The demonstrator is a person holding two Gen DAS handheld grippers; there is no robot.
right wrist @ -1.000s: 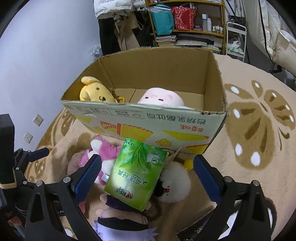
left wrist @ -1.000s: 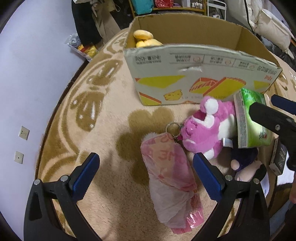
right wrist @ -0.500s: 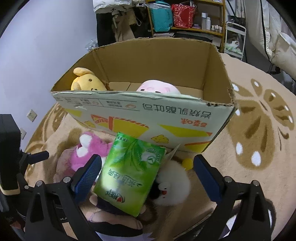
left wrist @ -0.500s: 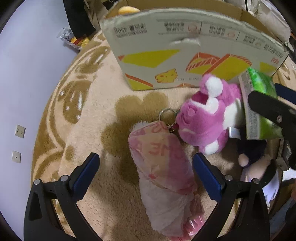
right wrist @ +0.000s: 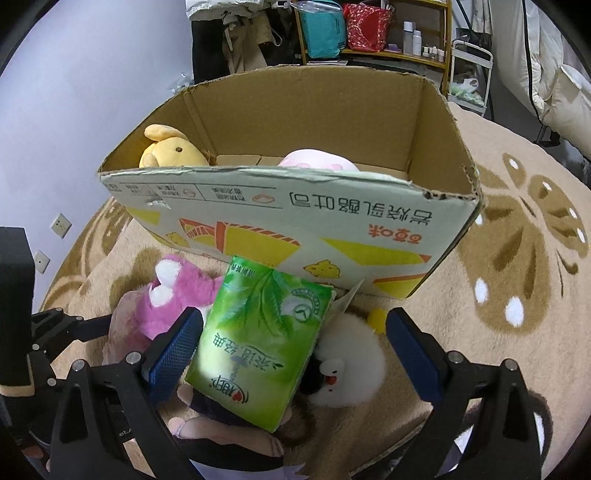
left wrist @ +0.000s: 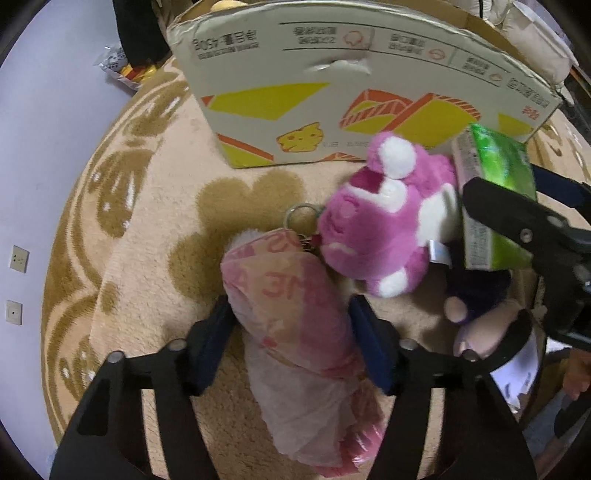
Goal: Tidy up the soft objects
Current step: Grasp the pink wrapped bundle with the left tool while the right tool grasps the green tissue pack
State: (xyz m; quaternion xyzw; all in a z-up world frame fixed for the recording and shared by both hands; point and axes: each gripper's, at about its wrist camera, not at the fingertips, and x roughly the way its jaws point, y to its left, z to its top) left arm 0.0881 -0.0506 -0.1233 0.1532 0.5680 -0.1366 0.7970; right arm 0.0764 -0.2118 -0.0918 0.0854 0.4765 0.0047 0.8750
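Note:
My left gripper (left wrist: 291, 332) has closed on a pink wrapped soft bundle (left wrist: 295, 321) lying on the rug. A magenta plush (left wrist: 384, 225) with a key ring touches the bundle's far end. My right gripper (right wrist: 291, 347) is open around a green tissue pack (right wrist: 258, 343), which also shows in the left wrist view (left wrist: 491, 199). The tissue pack lies on a dark-haired doll (right wrist: 229, 432), beside a white plush (right wrist: 351, 362). The cardboard box (right wrist: 295, 206) stands behind, holding a yellow plush (right wrist: 170, 151) and a pink plush (right wrist: 317, 162).
The beige patterned rug (right wrist: 517, 295) spreads to the right of the box. A wall with sockets (left wrist: 18, 258) is at the left. Shelves with bags (right wrist: 362, 26) and a white cart (right wrist: 469, 74) stand behind the box.
My left gripper moved forward over the pink bundle and its jaws closed onto it. My right gripper came lower and closer around the green tissue pack.

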